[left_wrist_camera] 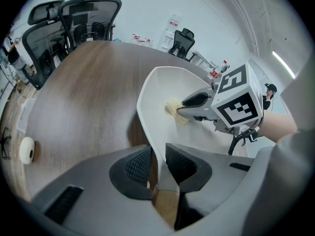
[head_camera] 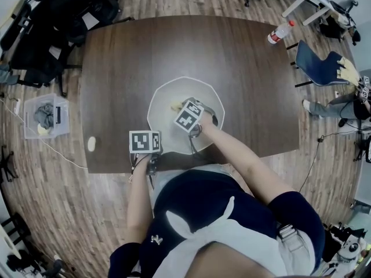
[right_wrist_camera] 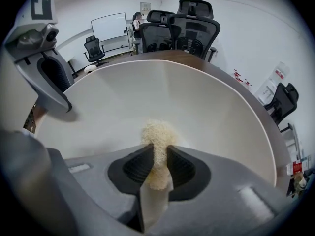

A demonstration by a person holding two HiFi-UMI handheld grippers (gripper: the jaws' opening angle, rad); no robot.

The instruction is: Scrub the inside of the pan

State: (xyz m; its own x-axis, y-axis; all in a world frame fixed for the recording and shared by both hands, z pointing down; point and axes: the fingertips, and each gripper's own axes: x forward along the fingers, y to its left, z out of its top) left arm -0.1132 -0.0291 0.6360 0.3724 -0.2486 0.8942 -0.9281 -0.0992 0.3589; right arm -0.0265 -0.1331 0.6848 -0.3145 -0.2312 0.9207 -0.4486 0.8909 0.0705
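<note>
Pan [head_camera: 165, 94] is sitting at desk's [head_camera: 122, 68] six o'clock edge, left hand-held gripper [left_wrist_camera: 158, 163] clamping its seven o'clock rim; right hand-held gripper [right_wrist_camera: 158, 165] is pressing clamped scrub pad [right_wrist_camera: 158, 134] inside. Scrubbing seemingly midway, interior looking clean.

The left hand-held gripper [left_wrist_camera: 158, 162], forearm reaching toward 12 o'clock, is clamped on the pan [left_wrist_camera: 147, 127] rim. The right hand-held gripper [right_wrist_camera: 158, 163], forearm angled toward 10 o'clock, pinches the scrub pad [right_wrist_camera: 158, 132]; both point steeply down.
</note>
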